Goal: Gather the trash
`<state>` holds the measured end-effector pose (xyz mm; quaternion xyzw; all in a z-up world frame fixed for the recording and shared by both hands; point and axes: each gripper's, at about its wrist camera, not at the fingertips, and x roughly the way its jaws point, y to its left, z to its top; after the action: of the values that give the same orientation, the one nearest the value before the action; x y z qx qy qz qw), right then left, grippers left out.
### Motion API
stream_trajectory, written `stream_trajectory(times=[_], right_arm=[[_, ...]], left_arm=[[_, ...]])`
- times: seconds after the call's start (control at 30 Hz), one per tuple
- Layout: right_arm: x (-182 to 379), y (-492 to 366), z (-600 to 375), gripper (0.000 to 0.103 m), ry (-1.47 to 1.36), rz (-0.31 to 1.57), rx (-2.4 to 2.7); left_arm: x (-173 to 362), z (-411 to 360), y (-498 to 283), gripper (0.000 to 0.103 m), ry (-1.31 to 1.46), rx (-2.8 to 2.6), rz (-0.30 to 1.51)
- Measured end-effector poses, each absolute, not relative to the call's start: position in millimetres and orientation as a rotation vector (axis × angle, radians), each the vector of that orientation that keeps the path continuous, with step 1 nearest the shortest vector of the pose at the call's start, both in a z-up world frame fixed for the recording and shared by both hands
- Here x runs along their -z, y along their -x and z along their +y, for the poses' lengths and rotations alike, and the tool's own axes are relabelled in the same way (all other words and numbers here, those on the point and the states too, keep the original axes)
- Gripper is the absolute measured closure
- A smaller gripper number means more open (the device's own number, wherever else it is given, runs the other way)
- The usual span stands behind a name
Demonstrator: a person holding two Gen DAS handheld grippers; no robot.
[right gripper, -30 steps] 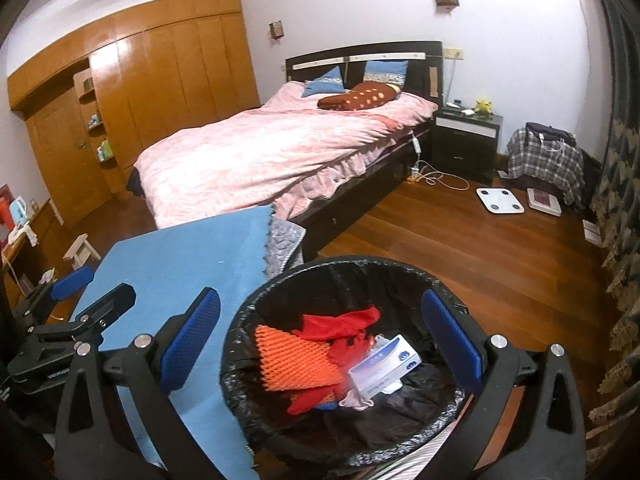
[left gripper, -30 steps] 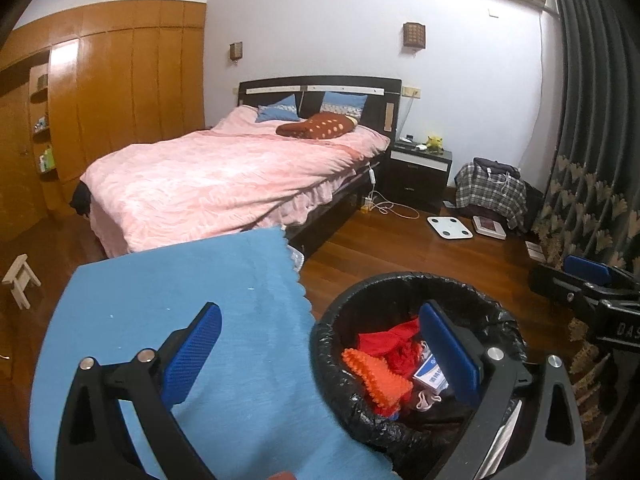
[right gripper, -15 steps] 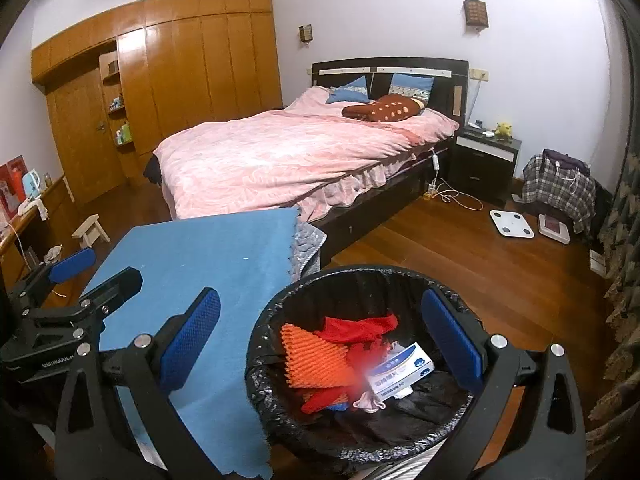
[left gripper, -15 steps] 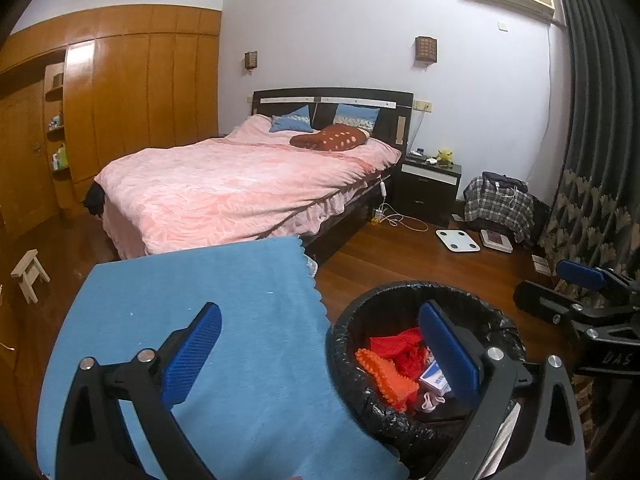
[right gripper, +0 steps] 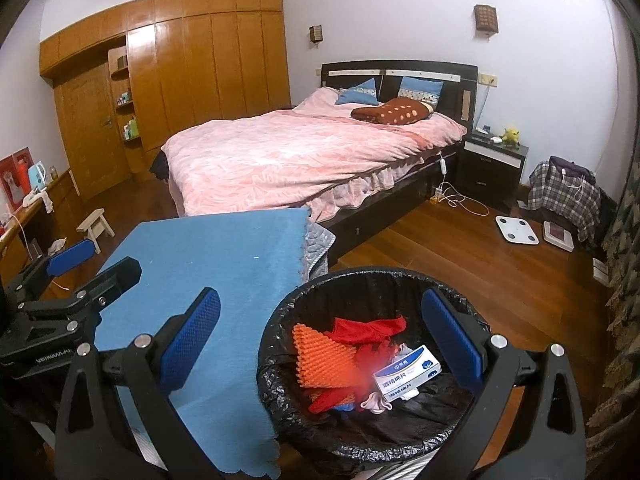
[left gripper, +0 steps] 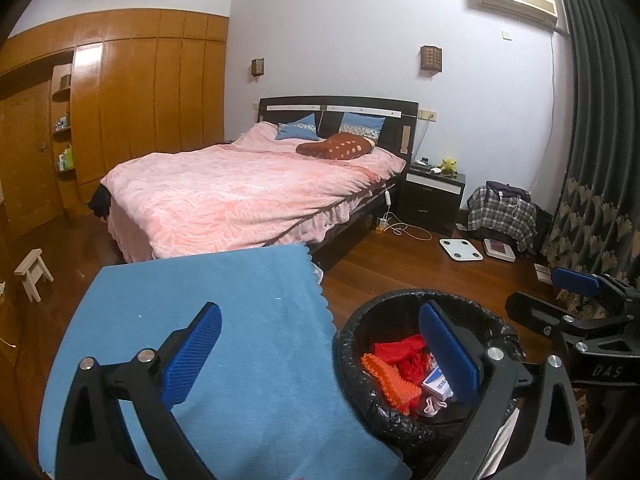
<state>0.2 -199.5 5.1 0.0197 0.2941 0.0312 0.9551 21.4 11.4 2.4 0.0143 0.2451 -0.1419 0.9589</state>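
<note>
Hovering wide open and empty over the bin [right gripper: 372, 364]: right gripper [right gripper: 320, 344] above it, left gripper [left gripper: 320, 352] just beside, over the blue cloth [left gripper: 224, 320]. Lying inside the bin: orange mesh [right gripper: 320, 356], red fabric [right gripper: 368, 330], small box [right gripper: 408, 370], probably light, soft except the box, best pinched by an edge. Standing beyond the bin: bed [right gripper: 304, 156].

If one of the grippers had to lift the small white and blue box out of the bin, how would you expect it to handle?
The white and blue box looks like thin printed cardboard, so probably light and liable to crush under a hard squeeze. Its flat sides should suit flat fingers. It lies tilted on loose red cloth and orange mesh in the bin, so it may slide when nudged.
</note>
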Motion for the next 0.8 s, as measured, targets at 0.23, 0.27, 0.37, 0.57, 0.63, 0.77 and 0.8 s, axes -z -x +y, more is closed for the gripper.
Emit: stream_trajectory(times=[0.23, 0.27, 0.37, 0.57, 0.63, 0.77, 0.8], right_arm=[[-4.7, 0.0, -199.8, 0.005, -0.04, 0.598, -0.064], [-5.3, 0.2, -199.1, 0.005, -0.041, 0.598, -0.064], [-5.1, -0.1, -199.3, 0.005, -0.043, 0.597, -0.065], [-5.3, -0.3, -199.0, 0.005, -0.042, 0.599, -0.064], [-4.8, -0.2, -199.9, 0.005, -0.043, 0.6, -0.064], [-5.2, -0.2, -199.4, 0.005, -0.046, 0.601, -0.063], [-5.0, -0.3, -200.2, 0.005, -0.046, 0.601, -0.064]], left_arm=[[-3.1, 13.3, -21.6, 0.006, -0.03, 0.286, 0.499], [-3.0, 12.9, -21.7, 0.006, -0.029, 0.287, 0.499], [-3.1, 13.0, -21.7, 0.006, -0.031, 0.286, 0.5], [-3.1, 13.2, -22.1, 0.006, -0.032, 0.285, 0.499], [-3.2, 13.3, -22.1, 0.006, -0.031, 0.286, 0.5], [-3.6, 13.4, -21.9, 0.006, -0.032, 0.285, 0.499], [-3.7, 13.5, -22.0, 0.006, -0.032, 0.286, 0.5]])
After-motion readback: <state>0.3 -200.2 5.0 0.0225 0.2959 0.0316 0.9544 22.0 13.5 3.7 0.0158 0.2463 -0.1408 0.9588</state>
